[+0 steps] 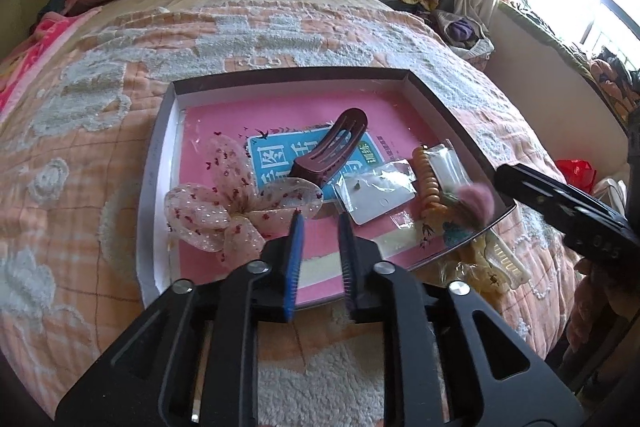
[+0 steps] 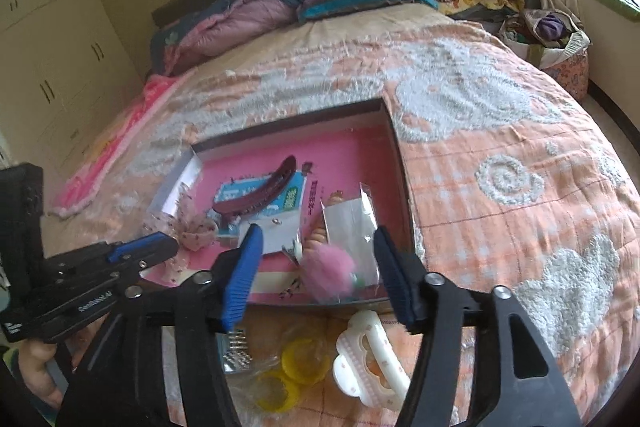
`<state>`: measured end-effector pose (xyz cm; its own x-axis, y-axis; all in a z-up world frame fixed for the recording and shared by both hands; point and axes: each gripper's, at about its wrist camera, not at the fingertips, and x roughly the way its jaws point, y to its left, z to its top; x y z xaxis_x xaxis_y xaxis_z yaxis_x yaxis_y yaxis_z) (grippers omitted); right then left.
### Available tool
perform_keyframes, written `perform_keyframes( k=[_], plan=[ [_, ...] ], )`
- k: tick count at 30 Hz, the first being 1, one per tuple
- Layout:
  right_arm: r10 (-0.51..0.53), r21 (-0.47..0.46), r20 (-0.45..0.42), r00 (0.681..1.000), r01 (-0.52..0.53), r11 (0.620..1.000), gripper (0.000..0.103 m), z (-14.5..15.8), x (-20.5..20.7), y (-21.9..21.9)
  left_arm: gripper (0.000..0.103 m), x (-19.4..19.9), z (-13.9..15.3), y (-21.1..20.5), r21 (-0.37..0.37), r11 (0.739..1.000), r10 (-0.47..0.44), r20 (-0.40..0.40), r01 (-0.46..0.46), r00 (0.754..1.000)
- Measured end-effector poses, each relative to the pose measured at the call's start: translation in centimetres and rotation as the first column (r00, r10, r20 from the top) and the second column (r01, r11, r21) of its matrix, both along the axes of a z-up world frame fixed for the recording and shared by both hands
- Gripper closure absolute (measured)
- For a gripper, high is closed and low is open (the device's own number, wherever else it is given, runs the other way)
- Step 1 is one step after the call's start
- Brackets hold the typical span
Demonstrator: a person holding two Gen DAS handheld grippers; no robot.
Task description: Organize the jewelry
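Note:
A shallow box [image 1: 436,95] with a pink floor lies on the bed. In it are a brown hair clip [image 1: 328,147], a floral fabric bow [image 1: 224,211], an orange spiral hair tie [image 1: 428,183] and small clear bags [image 1: 376,195]. My left gripper [image 1: 320,223] hovers over the box's near part, slightly open, nothing between its pads, the bow beside its left fingertip. My right gripper [image 2: 316,239] stands wide open over the box's near right corner. A blurred pink pompom [image 2: 328,267] lies between its fingers, untouched by the pads.
Outside the box, on the quilt [image 2: 500,187] near its front edge, lie a white claw clip [image 2: 368,355], yellow rings in clear wrap [image 2: 296,363] and a small silver comb [image 2: 236,347]. Pillows and piled clothes fill the bed's far end. A hand [image 2: 36,371] holds the left gripper.

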<state>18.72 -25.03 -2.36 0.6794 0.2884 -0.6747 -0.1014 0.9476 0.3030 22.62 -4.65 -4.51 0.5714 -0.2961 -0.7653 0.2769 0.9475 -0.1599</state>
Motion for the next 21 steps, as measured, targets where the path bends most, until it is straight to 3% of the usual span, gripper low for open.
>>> perform_keyframes(
  k=[4, 11, 16, 21],
  plan=[
    [-0.027, 0.032, 0.031, 0.999, 0.026, 0.999, 0.027, 1.2, -1.2, -0.9, 0.082, -0.4, 0.8, 0.5, -0.015, 1.000, 0.012, 0.014, -0.012, 1.000],
    [-0.055, 0.048, 0.076, 0.996, 0.052, 0.998, 0.013, 2.8, -3.0, -1.7, 0.046, -1.3, 2.3, 0.7, -0.016, 1.000, 0.025, 0.055, -0.024, 0.998],
    [-0.084, 0.025, 0.103, 0.991, 0.082, 0.996, 0.009, 3.7, -4.1, -2.0, 0.033, -1.8, 3.0, 0.7, -0.007, 1.000, 0.025, 0.072, -0.025, 0.997],
    [-0.084, 0.017, 0.116, 0.990, 0.083, 0.996, 0.008, 4.3, -4.7, -1.9, 0.013, -2.4, 4.0, 1.3, -0.020, 0.999, 0.051, 0.090, -0.049, 0.995]
  ],
)
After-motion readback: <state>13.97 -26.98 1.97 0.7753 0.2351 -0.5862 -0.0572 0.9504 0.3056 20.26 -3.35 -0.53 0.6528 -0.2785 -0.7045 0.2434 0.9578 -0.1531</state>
